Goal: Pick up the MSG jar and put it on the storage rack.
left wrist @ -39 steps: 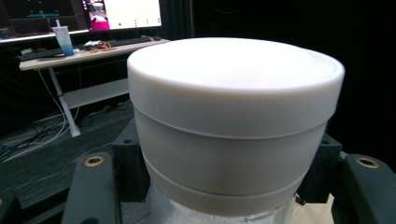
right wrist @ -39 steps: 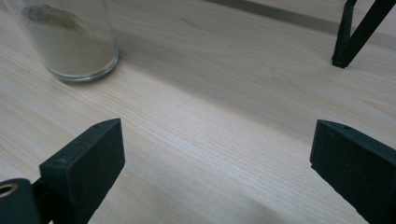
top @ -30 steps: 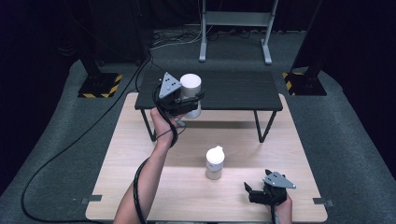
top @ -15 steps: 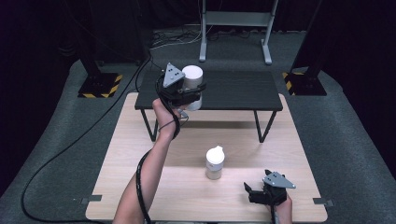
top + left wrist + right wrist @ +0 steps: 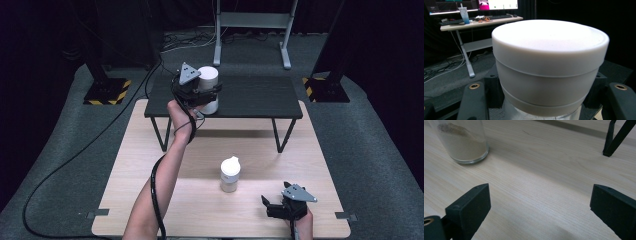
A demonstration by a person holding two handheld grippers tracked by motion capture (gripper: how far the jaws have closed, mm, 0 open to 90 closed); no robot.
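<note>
My left gripper (image 5: 204, 96) is shut on a glass jar with a wide white lid (image 5: 208, 89), held upright over the left front part of the black shelf (image 5: 255, 97). In the left gripper view the white lid (image 5: 549, 57) looms between the two black jaws, which press on the jar's sides. A second jar with a white lid (image 5: 230, 174) stands on the wooden table (image 5: 150, 200); it holds sandy powder (image 5: 461, 143). My right gripper (image 5: 268, 206) rests low near the table's front right, open (image 5: 541, 207), nothing between its jaws, to the right of that jar.
The black shelf stands on thin legs (image 5: 616, 137) across the table's far half. A cable (image 5: 156, 190) trails along the person's left forearm. A desk frame (image 5: 250, 30) and dark stands with striped bases (image 5: 107, 92) lie beyond the table.
The left hand has carried its jar a little farther away and up, over the black shelf. The right gripper and the standing jar have not moved.
</note>
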